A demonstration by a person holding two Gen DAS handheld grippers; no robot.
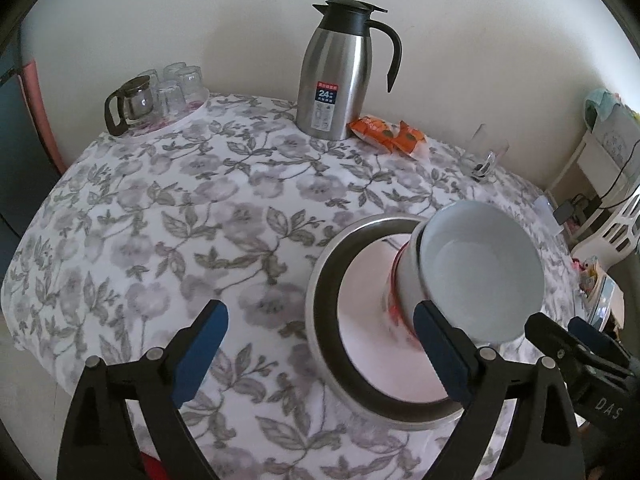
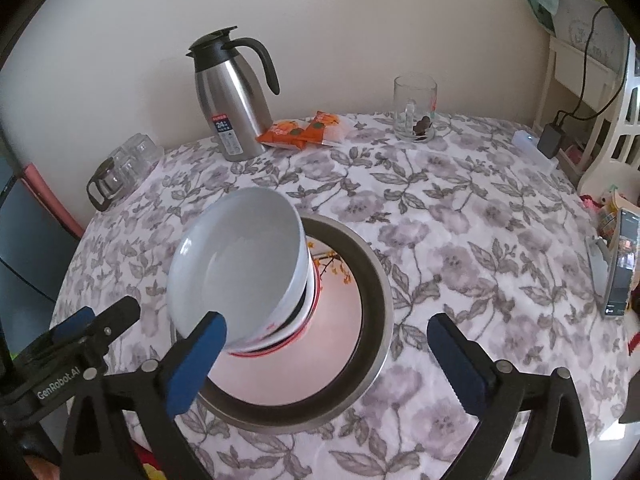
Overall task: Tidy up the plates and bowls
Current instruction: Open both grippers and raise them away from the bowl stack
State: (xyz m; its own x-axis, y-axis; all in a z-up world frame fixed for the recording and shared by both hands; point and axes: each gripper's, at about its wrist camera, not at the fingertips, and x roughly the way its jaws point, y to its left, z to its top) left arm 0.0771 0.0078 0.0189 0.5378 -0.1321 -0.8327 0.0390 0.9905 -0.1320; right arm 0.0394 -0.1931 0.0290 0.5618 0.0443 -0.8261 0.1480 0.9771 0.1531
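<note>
A stack of white bowls (image 1: 480, 272) with red and black bands stands inside a wide steel basin (image 1: 324, 292) holding a pink plate (image 1: 368, 320). The stack (image 2: 240, 264) and basin (image 2: 376, 312) also show in the right wrist view. My left gripper (image 1: 320, 356) is open and empty, its right finger just in front of the bowls. My right gripper (image 2: 324, 364) is open and empty, its left finger in front of the bowls. Each gripper shows at the edge of the other's view.
On the floral tablecloth (image 1: 160, 220) stand a steel thermos jug (image 1: 340, 76), orange snack packets (image 1: 388, 136), a glass mug (image 2: 414, 108) and a tray of glasses with a small glass pot (image 1: 132, 104). White furniture and a charger (image 2: 550, 140) stand at right.
</note>
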